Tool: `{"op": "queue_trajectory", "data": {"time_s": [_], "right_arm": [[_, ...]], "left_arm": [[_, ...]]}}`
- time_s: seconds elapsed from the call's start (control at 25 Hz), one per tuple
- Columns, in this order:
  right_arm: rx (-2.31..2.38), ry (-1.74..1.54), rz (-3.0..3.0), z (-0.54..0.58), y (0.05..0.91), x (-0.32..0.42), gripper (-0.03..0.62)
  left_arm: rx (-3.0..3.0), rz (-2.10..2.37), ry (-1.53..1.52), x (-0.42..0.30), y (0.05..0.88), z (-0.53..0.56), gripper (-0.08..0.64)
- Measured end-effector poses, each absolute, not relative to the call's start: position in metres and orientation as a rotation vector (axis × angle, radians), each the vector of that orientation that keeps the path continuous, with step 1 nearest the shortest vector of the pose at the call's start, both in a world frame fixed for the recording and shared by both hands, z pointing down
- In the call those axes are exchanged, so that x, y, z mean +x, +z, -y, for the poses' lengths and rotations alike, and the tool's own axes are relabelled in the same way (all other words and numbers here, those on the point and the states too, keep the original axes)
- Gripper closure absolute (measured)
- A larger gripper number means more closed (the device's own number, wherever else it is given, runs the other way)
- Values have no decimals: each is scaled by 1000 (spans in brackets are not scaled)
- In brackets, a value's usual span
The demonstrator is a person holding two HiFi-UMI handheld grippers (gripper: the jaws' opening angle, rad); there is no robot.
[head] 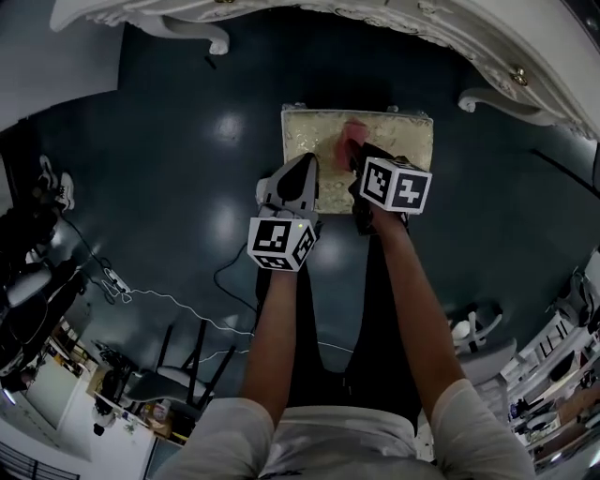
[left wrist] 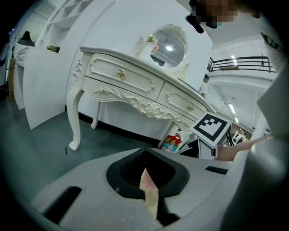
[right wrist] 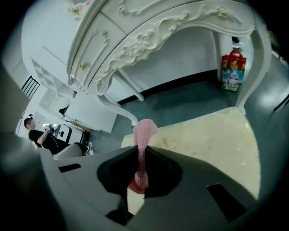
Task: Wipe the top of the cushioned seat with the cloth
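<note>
Wiping stage (head view): the cloth lies on the cushioned seat, left of the seat's middle and toward its far edge. I judge that most of the top is not yet wiped.
Seat axis (head view): the long side runs left to right across the person. Bare cream top stretches away to the right of the cloth.
Right arm (head view): the right gripper reaches over the seat's near edge with its tips at the cloth, so it is the nearer one to the work.
Left arm (head view): the left gripper hangs over the seat's near left part, just beside the right one and off the cloth.
Around the seat (head view): a white dressing table curves beyond the far edge, with one leg near the far right corner. A cable trails on the dark floor on the near left side, well apart from the seat.
Left jaws (left gripper view): they are drawn together to a thin slit. A pale sliver shows in it that I cannot name, and nothing is clearly held. Beyond the seat are the table's mirror and a colourful bag beneath it.
Right jaws (right gripper view): they are clamped on the cloth, which loops up pink past the tips and bunches below them.
Cloth to seat (right gripper view): open seat top lies ahead and to the right of the tips.
Next move (judgement): a sweep rightward along the long axis. Nothing stands on the top, and overrunning the far right corner would bring the cloth toward the leg.
</note>
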State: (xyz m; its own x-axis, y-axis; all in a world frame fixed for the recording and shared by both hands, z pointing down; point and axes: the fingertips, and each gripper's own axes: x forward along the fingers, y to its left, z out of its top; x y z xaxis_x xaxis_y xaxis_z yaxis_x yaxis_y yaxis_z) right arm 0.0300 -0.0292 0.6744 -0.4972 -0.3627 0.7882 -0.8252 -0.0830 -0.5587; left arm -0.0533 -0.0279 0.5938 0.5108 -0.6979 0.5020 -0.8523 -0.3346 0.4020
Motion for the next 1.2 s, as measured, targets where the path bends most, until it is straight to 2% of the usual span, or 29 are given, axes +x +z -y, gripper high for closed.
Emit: {"op": "queue_trajectory", "data": {"time_s": [0.24, 0.48, 0.76, 1.2], "right_arm": [[1131, 1592, 1856, 29, 685, -77, 565], [1070, 1529, 1824, 26, 705, -126, 565], [1112, 1509, 1665, 24, 728, -119, 565], [1101, 1506, 1729, 23, 715, -91, 565]], "left_arm": [[2085, 1355, 311, -139, 597, 36, 548], [2037, 1380, 305, -179, 603, 23, 548], [2019, 1373, 285, -187, 609, 25, 548], [2048, 1320, 276, -146, 607, 28, 548]]}}
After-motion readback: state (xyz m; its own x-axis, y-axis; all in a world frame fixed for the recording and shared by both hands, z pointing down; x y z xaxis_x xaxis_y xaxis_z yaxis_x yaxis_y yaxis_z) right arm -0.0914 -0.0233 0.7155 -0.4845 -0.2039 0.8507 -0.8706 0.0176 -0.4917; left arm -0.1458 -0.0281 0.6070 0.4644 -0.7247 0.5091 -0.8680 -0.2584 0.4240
